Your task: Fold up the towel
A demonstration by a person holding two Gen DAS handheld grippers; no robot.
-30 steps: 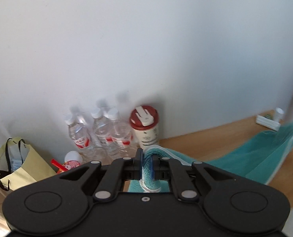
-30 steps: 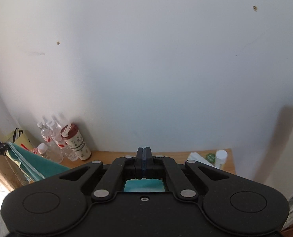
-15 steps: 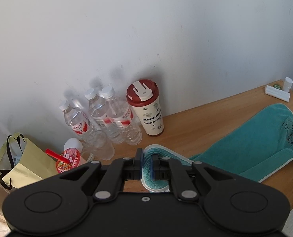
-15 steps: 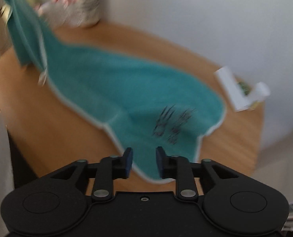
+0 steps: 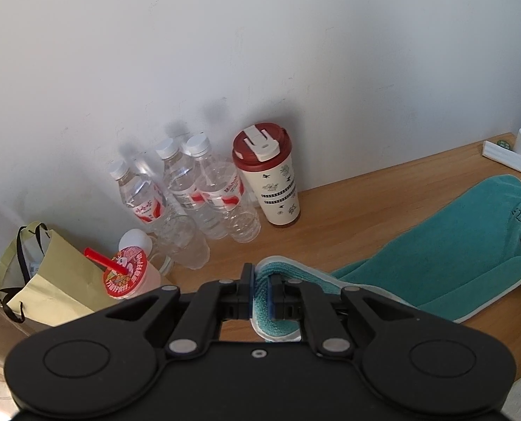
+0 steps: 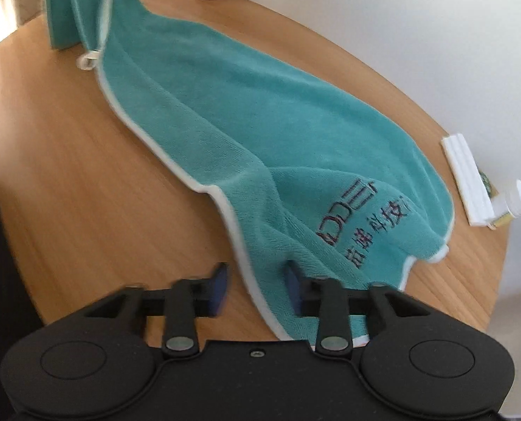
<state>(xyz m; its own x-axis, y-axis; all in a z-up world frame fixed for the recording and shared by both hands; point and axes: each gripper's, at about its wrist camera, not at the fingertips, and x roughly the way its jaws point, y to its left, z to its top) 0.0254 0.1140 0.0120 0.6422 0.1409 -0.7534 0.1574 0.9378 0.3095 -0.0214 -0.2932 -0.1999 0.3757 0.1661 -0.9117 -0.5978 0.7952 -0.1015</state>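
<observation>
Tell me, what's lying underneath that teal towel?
The teal towel lies on the wooden table, whose bare wood shows all around it. Whatever sits beneath the cloth itself is covered. One end is lifted, pinched in the left hand-held gripper.

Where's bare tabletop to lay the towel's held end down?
Bare wood lies between the towel and the table's near edge, left of the open right gripper. Another strip runs along the wall between the tumbler and the white box. Bottles, cup and bag crowd the left corner.
</observation>
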